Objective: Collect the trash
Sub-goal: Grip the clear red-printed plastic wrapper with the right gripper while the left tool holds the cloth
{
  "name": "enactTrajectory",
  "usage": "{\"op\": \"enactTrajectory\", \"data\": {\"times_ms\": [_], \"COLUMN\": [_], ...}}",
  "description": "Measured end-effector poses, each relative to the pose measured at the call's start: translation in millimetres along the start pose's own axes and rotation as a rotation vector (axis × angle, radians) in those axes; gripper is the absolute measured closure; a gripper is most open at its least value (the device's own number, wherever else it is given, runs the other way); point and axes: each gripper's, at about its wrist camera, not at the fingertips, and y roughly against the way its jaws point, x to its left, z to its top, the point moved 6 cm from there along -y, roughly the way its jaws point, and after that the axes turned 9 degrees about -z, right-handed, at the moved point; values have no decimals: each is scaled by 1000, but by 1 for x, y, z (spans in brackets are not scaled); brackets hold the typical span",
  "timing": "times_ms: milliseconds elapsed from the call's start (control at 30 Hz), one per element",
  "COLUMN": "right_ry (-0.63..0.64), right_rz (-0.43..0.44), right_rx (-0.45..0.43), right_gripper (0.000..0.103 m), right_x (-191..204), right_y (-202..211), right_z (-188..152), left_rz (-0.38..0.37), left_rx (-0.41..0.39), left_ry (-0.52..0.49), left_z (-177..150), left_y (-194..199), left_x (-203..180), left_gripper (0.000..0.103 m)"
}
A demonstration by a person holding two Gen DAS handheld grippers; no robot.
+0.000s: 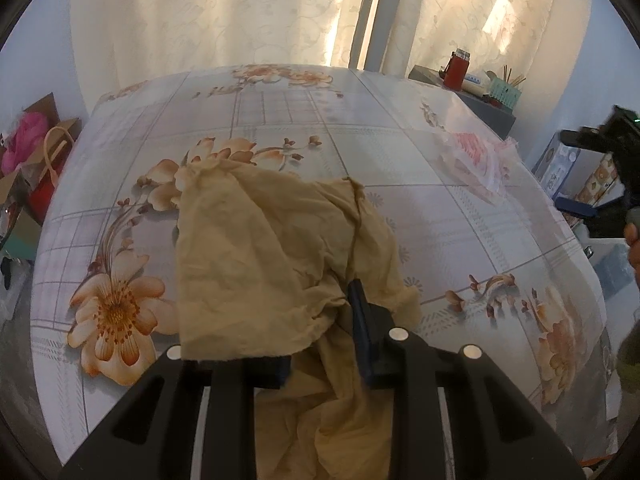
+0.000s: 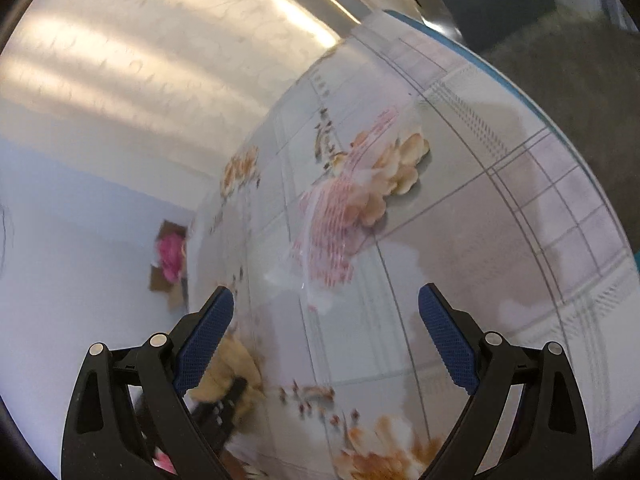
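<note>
Left gripper: jaws pinching a crumpled tan cloth. One blue finger shows; the other is buried under the fabric. The cloth drapes forward over the table, which carries a floral oilcloth, and its bulk lies toward the table's near edge, roughly mid-width.

Right gripper: jaws spread wide, nothing between the blue pads. It hangs above the table, just short of a clear plastic wrapper with red print. That view is motion-blurred.

From the left wrist view the wrapper lies flat near the table's right edge, well apart from the cloth. The right gripper sits just beyond that edge.

Past the far right corner: a red jar and a green basket on a side shelf. Patterned curtains hang behind the table.
</note>
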Motion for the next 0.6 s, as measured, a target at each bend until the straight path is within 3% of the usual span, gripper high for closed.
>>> {"op": "enactTrajectory", "data": {"times_ms": [267,367,467,533,600], "right_ry": [20,73,132,168,192], "right_rz": [-62,-106,-165,-208,-237], "right_rx": [53,25,9,-1,-11], "right_gripper": [14,16,27,44,53], "right_x": [12,22,31,35,38], "right_y": [-51,-62,-68,-73,-76], "right_z": [22,28,28,28,26], "left_rz": [-52,-55,-51,-50,-49], "left_rx": [-6,-6,-7,-8,-10], "left_ry": [74,82,79,80,81], "left_z": [2,1,1,1,1], "left_y": [1,2,2,2,2], "left_x": [7,7,7,7,8], "left_gripper": [79,78,78,78,79]}}
